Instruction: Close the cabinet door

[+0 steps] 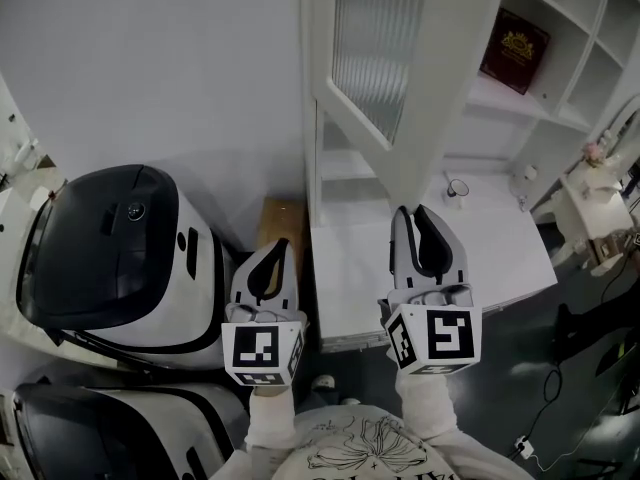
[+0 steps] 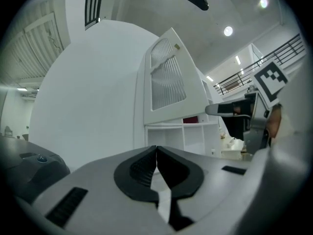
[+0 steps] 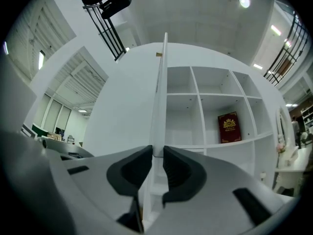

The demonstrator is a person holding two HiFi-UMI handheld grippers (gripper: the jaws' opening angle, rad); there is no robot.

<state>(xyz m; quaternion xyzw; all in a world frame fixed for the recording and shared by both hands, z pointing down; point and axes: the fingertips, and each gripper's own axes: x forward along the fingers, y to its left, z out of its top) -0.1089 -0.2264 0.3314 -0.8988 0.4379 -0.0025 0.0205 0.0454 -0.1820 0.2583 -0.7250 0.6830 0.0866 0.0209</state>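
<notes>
Shirt [image 1: 372,450]: pale with a line drawing, at 6 o'clock of the head view; 2 pale sleeves run up from it to the grippers.
Left gripper [image 1: 277,247] [image 2: 156,148]: toward 7 o'clock of centre in the head view. Its jaws are pressed together tip to tip with nothing between them. It is clear of the cabinet and aimed at the bare wall at 12 o'clock.
Right gripper [image 1: 412,211] [image 3: 156,151]: toward 5 o'clock of centre. Its jaws are closed on the lower end of the door's free edge, 1 pad against each face.
Cabinet door [image 1: 380,48] [image 2: 166,82] [image 3: 160,92]: white frame with a ribbed glass panel, standing swung out from the cabinet. It lies at 12 to 1 o'clock in the head view. In the right gripper view it is edge-on, rising from the jaws toward 12 o'clock.
Cabinet [image 1: 490,94] [image 3: 195,89]: white, with open compartments at 1 to 2 o'clock and a white counter at 4 o'clock.
Red book [image 1: 514,50] [image 3: 229,127]: upright in 1 compartment, between 1 and 2 o'clock.
Cup [image 1: 457,187]: on the counter, near 3 o'clock.
Upper machine [image 1: 110,258]: white body, black top, at 9 o'clock.
Lower machine [image 1: 100,428]: same colours, at 8 o'clock.
</notes>
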